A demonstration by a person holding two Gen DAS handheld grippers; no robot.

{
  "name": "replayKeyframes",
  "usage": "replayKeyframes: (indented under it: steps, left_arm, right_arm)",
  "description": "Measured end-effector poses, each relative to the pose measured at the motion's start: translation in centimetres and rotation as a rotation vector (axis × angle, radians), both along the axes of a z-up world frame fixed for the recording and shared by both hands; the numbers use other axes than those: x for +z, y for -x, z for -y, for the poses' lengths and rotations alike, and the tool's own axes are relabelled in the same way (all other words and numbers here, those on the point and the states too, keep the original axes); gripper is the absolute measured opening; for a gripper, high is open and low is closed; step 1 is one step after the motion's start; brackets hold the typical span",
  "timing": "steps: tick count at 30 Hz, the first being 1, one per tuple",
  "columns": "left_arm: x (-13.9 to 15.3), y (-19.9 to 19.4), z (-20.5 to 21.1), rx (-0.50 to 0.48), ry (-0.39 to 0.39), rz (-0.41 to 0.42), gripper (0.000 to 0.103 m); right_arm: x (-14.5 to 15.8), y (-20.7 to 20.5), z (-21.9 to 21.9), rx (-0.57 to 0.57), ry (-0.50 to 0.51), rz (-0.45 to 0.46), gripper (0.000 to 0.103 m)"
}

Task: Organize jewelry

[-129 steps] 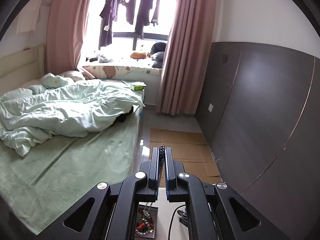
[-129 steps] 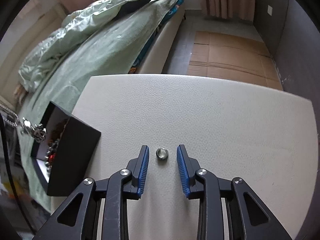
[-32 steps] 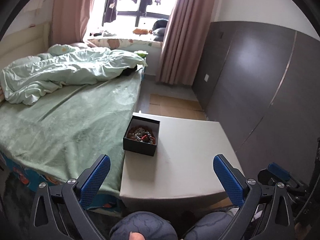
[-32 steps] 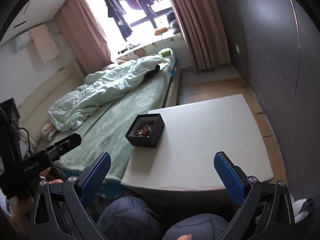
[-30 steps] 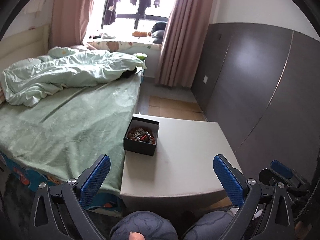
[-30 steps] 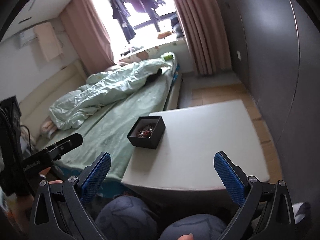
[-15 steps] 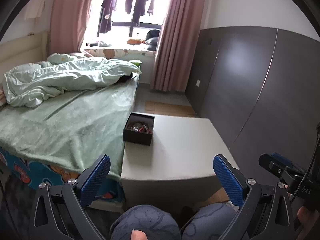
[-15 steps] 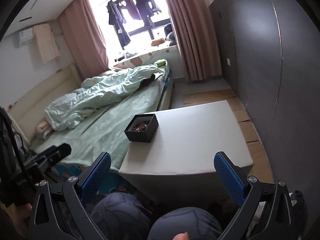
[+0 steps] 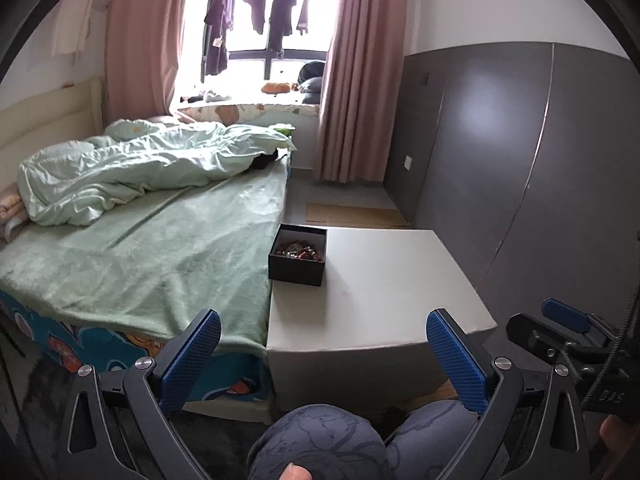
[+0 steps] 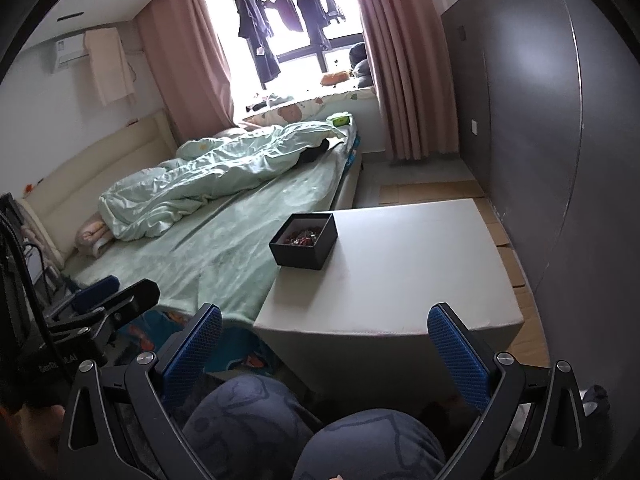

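A black open box (image 9: 298, 256) full of mixed jewelry stands at the left edge of a white low table (image 9: 384, 280); it also shows in the right wrist view (image 10: 306, 242). My left gripper (image 9: 323, 354) is wide open and empty, held well back from the table above the person's knees. My right gripper (image 10: 325, 354) is wide open and empty too, equally far back. The right gripper's body shows at the right edge of the left wrist view (image 9: 560, 336). The left gripper's body shows at the left of the right wrist view (image 10: 100, 304).
A bed with a green sheet and crumpled duvet (image 9: 132, 216) runs along the table's left side. A dark grey wall (image 9: 520, 160) stands to the right. Cardboard lies on the floor (image 9: 352, 216) beyond the table. The person's knees (image 9: 320, 440) fill the bottom.
Both grippers have drawn back and up from the table, so table and box look smaller and farther. Earlier the left was shut on a chain and the right stood around a ring; both are open now.
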State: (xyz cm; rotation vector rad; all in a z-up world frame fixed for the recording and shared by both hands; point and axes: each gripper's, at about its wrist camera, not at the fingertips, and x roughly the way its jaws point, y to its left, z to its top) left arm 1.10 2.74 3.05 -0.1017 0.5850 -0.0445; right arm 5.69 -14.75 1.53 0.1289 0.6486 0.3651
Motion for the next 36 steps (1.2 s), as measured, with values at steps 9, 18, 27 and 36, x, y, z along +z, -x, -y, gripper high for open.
replayKeyframes:
  steps: [9, 18, 27, 36]
  left_arm:
    - [0.9, 0.7, 0.6, -0.014, -0.005, 0.019, 0.103]
    - [1.4, 1.0, 0.8, -0.018, -0.008, 0.026, 0.103]
    - [1.7, 1.1, 1.0, -0.019, -0.010, 0.027, 0.103]
    - [1.8, 1.3, 1.2, -0.018, -0.005, 0.022, 0.103]
  right_arm:
    - [0.1, 0.2, 0.6, -0.003, -0.003, 0.001, 0.103]
    - [0.3, 0.4, 0.7, 0.000, -0.004, 0.001, 0.103]
    - [0.9, 0.8, 0.3, 0.003, 0.002, 0.004, 0.103]
    - [0.8, 1.0, 0.3, 0.000, 0.001, 0.006, 0.103]
